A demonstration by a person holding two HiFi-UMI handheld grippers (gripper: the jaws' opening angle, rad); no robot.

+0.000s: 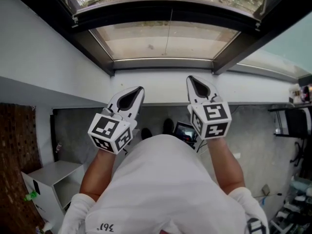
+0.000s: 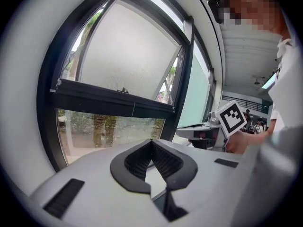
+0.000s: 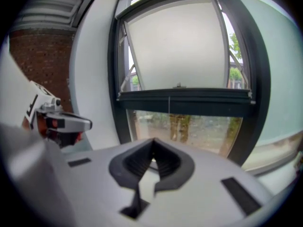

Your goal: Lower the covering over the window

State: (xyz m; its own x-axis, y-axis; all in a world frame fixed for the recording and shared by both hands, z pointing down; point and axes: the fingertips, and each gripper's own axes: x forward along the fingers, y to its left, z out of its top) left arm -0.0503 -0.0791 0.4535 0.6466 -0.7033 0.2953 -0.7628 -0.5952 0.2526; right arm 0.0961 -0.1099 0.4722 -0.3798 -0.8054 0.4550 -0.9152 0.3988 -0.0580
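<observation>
The window's upper pane is filled by a pale covering (image 3: pixel 177 46) (image 2: pixel 128 51) that ends at a dark crossbar (image 3: pixel 184 98) (image 2: pixel 113 100) (image 1: pixel 165 9). A thin cord (image 3: pixel 169 107) (image 1: pixel 168 33) hangs from the bar's middle over the clear lower pane (image 3: pixel 189 126) (image 1: pixel 146 40). My left gripper (image 1: pixel 139 89) (image 2: pixel 151 141) and right gripper (image 1: pixel 190 78) (image 3: pixel 152 140) are both shut and empty. They are held side by side in front of the white wall (image 1: pixel 161 84) below the window, pointing at it and touching neither the cord nor the bar.
Dark window frame posts (image 1: pixel 92 50) (image 1: pixel 239 48) flank the pane. A white cabinet (image 1: pixel 53 177) and a brick wall (image 1: pixel 14 150) are at the lower left. A dark desk and chair (image 1: pixel 292 123) stand at the right. A small device (image 1: pixel 185 130) lies on the grey floor by the person's shoes.
</observation>
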